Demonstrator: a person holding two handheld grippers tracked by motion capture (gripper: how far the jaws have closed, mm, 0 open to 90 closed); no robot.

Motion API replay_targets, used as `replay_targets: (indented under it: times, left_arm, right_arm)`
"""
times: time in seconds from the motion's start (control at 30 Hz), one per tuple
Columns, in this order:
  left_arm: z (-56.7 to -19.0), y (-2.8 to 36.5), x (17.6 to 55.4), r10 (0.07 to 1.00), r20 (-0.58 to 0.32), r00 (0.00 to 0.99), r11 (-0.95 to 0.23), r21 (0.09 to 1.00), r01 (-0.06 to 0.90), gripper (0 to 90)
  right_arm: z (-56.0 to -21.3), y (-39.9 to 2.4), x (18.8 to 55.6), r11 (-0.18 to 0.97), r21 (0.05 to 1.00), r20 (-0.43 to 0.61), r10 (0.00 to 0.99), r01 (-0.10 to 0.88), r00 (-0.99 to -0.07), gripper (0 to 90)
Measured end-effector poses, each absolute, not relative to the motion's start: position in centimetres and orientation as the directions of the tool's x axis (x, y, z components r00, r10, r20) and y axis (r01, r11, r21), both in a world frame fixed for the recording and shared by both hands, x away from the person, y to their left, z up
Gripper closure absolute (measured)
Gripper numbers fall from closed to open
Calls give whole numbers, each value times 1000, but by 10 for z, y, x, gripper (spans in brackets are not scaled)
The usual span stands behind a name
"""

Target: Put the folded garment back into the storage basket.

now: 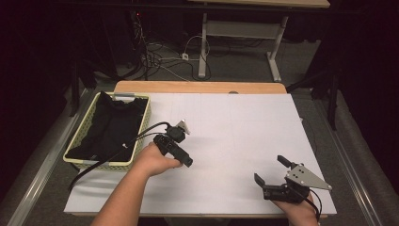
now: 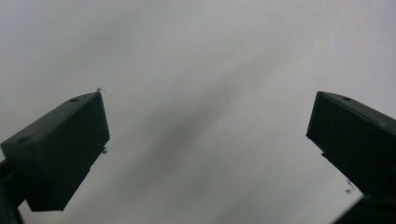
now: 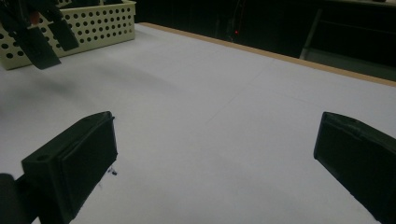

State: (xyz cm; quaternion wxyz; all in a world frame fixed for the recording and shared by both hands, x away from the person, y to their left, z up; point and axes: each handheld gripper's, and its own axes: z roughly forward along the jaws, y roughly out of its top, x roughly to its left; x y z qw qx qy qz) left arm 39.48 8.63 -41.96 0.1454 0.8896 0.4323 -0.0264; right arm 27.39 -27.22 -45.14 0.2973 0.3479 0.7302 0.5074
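Black folded cloth (image 1: 110, 127) in pale yellow perforated plastic basket (image 1: 141, 136); both tools (image 1: 181, 141) (image 1: 269, 170) open, empty; risk: snagging basket rim.

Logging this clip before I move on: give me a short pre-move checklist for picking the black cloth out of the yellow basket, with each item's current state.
1. Left gripper open with nothing between the jaws: ok; its own view shows them spread over bare white surface.
2. Right gripper open with nothing held: ok.
3. Black cloth garment lying inside the pale yellow perforated plastic basket: ok.
4. Left gripper aimed at the garment: not ok; it sits beside the basket and points away from it.
5. Basket fully on the white-covered table: ok, at the left edge.
6. Whether the garment is snagged on the basket: cannot tell.
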Motion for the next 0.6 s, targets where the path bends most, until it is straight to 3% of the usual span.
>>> replay_targets:
  times: [0.33,0.6]
  left_arm:
    - [-454,96,372,714,-147,685,-497,582,643,0]
    - [-465,117,347,664,-178,727,-315,814,487,0]
  right_arm:
    - [-457,-273,275,252,942,-83,813,220,-576,1]
    - [-463,-272,275,262,939,-89,810,222,-580,1]
